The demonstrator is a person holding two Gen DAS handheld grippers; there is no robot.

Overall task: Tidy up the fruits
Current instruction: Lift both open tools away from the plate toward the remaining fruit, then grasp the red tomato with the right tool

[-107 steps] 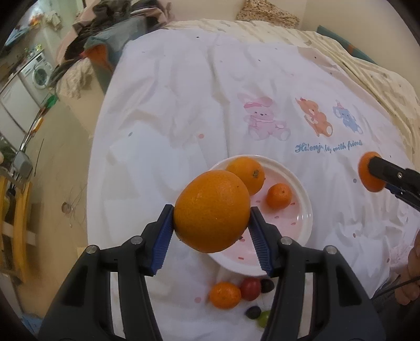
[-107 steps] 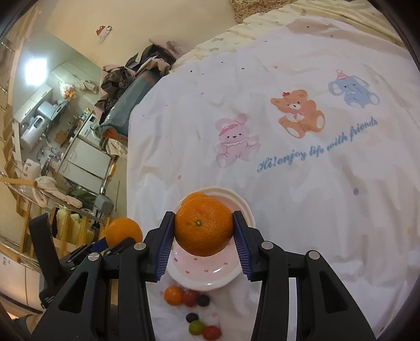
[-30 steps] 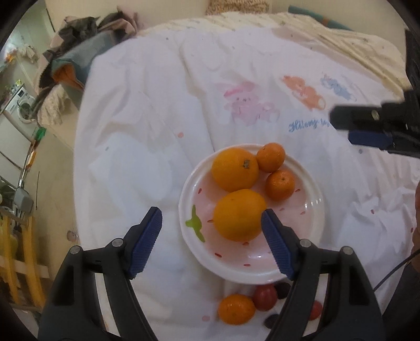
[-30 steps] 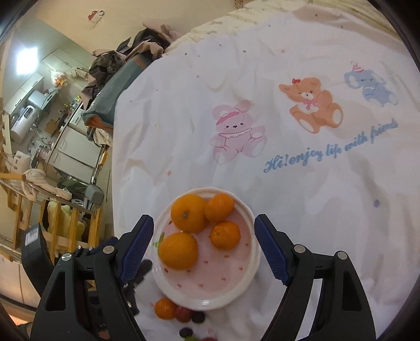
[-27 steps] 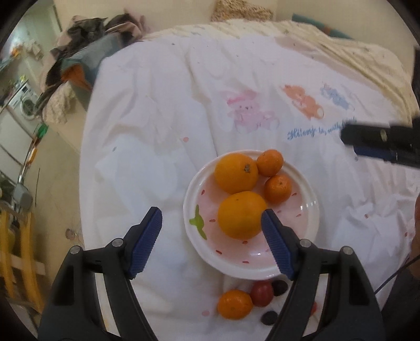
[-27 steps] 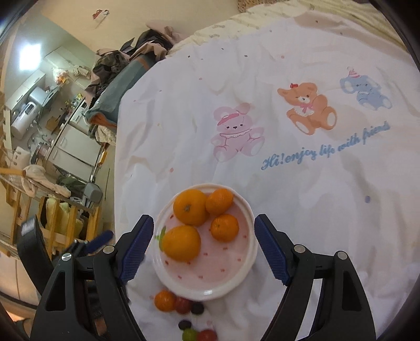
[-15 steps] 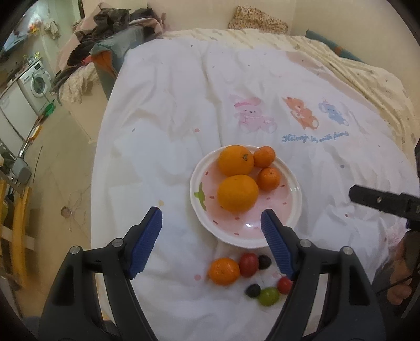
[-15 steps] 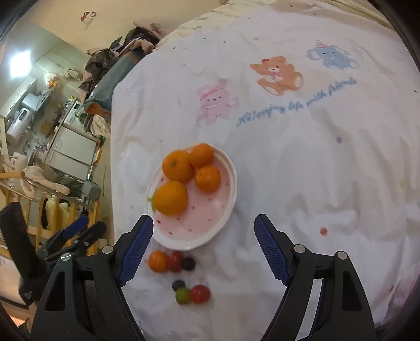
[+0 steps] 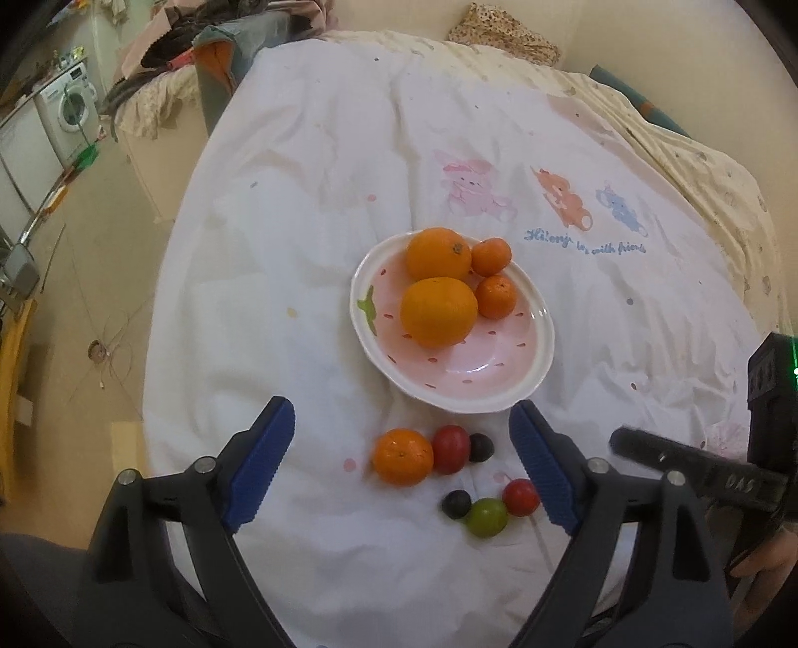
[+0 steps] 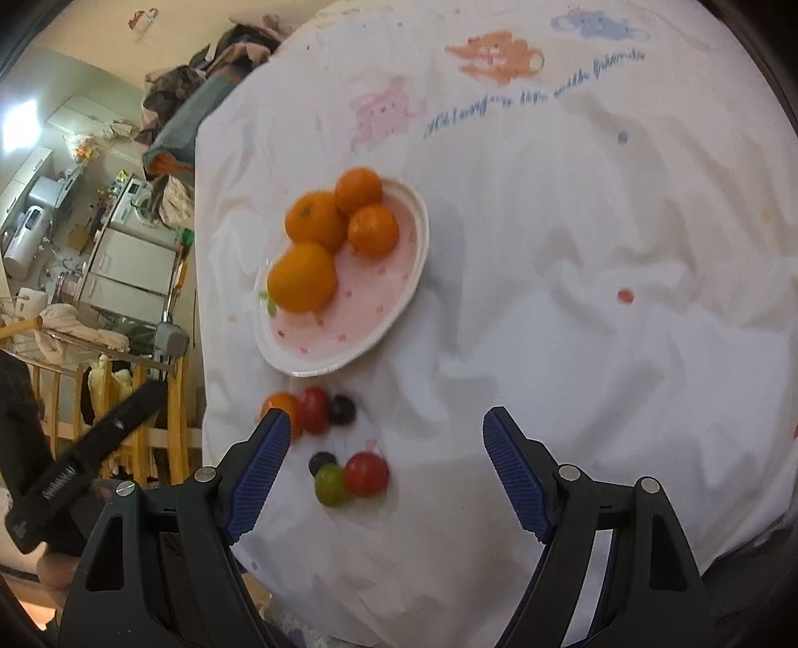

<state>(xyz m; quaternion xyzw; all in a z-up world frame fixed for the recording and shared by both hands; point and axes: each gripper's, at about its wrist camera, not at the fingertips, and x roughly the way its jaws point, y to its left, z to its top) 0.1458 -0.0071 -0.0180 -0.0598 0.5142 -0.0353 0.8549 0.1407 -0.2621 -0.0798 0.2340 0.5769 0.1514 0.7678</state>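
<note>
A pink strawberry-print plate (image 9: 503,369) (image 10: 369,319) holds two large oranges (image 9: 439,311) (image 10: 301,276) and two small mandarins (image 9: 495,296) (image 10: 373,230). On the cloth in front of it lie a loose mandarin (image 9: 403,456) (image 10: 283,403), red tomatoes (image 9: 450,448) (image 10: 365,473), dark grapes (image 9: 456,503) and a green grape (image 9: 486,517) (image 10: 329,482). My left gripper (image 9: 401,468) is open and empty above the loose fruit. My right gripper (image 10: 384,468) is open and empty, also above the loose fruit. The right gripper's body shows at the right edge of the left wrist view.
The table wears a white cloth printed with cartoon animals (image 9: 558,199) and blue lettering. The table's left edge drops to a beige floor (image 9: 75,324). Piled clothes (image 9: 209,45), a washing machine (image 9: 67,117) and a wooden rack (image 10: 134,408) stand beyond.
Both grippers let go of their oranges, which now lie on the plate. Both grippers have since pulled back and up, towards the near edge, bringing the loose small fruit into view.
</note>
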